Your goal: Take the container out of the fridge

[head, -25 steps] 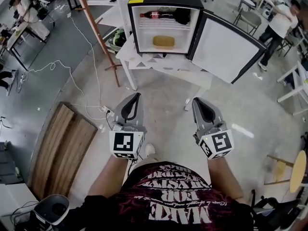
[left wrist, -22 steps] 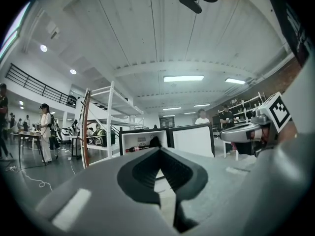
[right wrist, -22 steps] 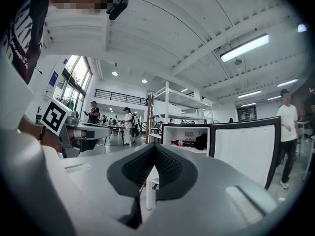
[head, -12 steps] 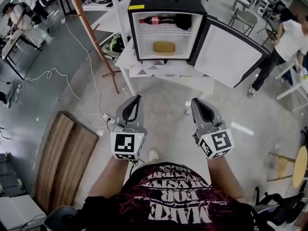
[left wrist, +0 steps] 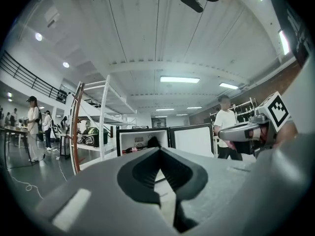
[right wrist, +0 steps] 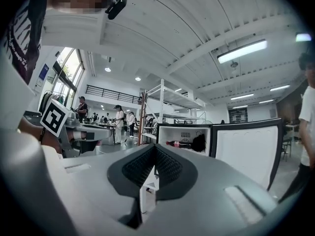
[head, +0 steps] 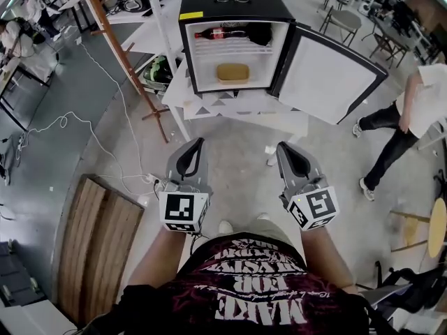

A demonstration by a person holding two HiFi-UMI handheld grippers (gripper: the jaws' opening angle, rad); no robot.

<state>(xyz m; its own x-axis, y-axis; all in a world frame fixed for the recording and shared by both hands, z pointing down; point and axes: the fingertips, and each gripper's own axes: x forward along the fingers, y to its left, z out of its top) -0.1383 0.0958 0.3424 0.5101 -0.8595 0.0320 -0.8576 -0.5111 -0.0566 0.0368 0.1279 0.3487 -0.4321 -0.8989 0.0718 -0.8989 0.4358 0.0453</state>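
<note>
Head view puts your left claw (head: 200,142), jaws together on nothing, well short of the open fridge (head: 265,2) on the bench (head: 230,105). Its upper shelf holds a cola bottle (head: 209,33); the tan container (head: 233,72) sits alone below, probably light, stiff, smooth: grip across its ends. Your right claw (head: 281,147) is likewise closed, empty.
</note>
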